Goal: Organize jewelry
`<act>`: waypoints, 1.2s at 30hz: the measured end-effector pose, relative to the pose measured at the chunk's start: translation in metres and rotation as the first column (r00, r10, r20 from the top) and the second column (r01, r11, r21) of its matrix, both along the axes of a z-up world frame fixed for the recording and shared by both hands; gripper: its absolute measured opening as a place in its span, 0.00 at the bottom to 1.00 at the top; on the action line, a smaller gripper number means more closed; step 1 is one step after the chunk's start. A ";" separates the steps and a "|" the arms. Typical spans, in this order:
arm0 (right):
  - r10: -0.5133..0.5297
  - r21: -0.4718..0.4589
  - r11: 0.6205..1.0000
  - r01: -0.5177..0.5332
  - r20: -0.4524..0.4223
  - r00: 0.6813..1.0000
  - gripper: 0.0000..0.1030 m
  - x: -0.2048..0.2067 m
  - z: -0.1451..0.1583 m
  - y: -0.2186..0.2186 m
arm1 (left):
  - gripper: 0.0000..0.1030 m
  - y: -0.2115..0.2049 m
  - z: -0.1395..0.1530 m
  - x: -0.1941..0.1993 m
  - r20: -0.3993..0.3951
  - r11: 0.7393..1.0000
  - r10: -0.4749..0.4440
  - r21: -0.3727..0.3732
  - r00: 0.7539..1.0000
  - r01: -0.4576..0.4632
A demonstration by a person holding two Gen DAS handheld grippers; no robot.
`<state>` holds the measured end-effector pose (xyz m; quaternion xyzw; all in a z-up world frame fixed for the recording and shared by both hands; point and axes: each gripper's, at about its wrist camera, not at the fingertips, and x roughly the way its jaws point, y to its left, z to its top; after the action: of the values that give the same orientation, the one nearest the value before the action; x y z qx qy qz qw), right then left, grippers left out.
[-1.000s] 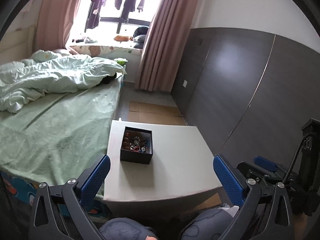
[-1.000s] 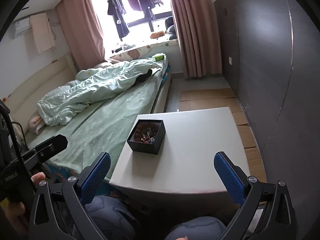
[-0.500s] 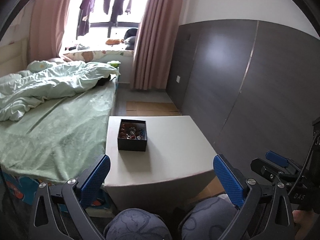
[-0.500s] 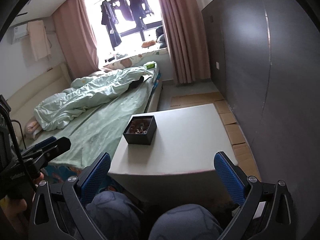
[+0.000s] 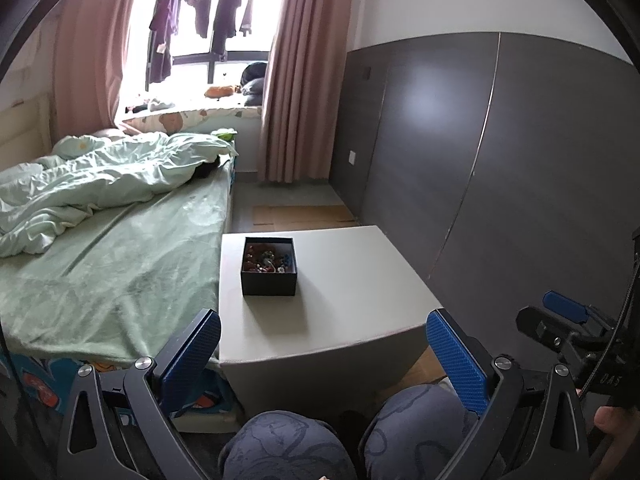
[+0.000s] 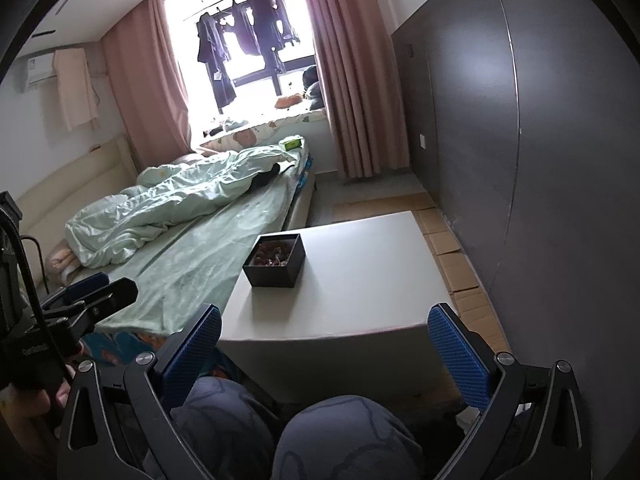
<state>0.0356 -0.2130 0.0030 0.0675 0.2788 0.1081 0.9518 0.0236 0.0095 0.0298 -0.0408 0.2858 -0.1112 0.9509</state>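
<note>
Both grippers' fingers [image 5: 192, 354] spread, empty, well back from square black cardboard box [image 5: 269, 266] of tangled jewelry [image 5: 266, 258]. Risk: a snagged piece drags others out.

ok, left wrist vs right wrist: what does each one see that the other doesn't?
Left wrist only: the right gripper at its right edge, and a thumb tip at the lower right.

Right wrist only: the left gripper at its left edge, the wall air conditioner with a cloth hanging by it, and the cream headboard.

Both: the open black box of jewelry on the white table, bed, window, curtains, grey wall panels, the person's knees. Both grippers are open and empty.
</note>
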 end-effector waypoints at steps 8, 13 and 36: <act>0.002 -0.029 1.000 -0.003 -0.008 1.000 1.00 0.003 0.000 0.008 | 1.00 0.001 0.000 0.000 0.000 1.000 0.000 -0.008 1.000 0.000; -0.012 -0.037 0.999 0.011 -0.008 1.000 1.00 0.005 -0.004 0.007 | 1.00 0.002 0.000 0.001 0.004 1.000 -0.001 -0.005 1.000 0.001; 0.007 0.012 1.000 -0.007 0.010 1.000 1.00 -0.008 -0.001 -0.008 | 1.00 0.001 0.004 -0.009 0.013 1.000 0.010 0.000 1.000 -0.010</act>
<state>0.0274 -0.2211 0.0016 0.0718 0.2737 0.1136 0.9524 0.0142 0.0108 0.0335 -0.0415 0.2795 -0.1067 0.9533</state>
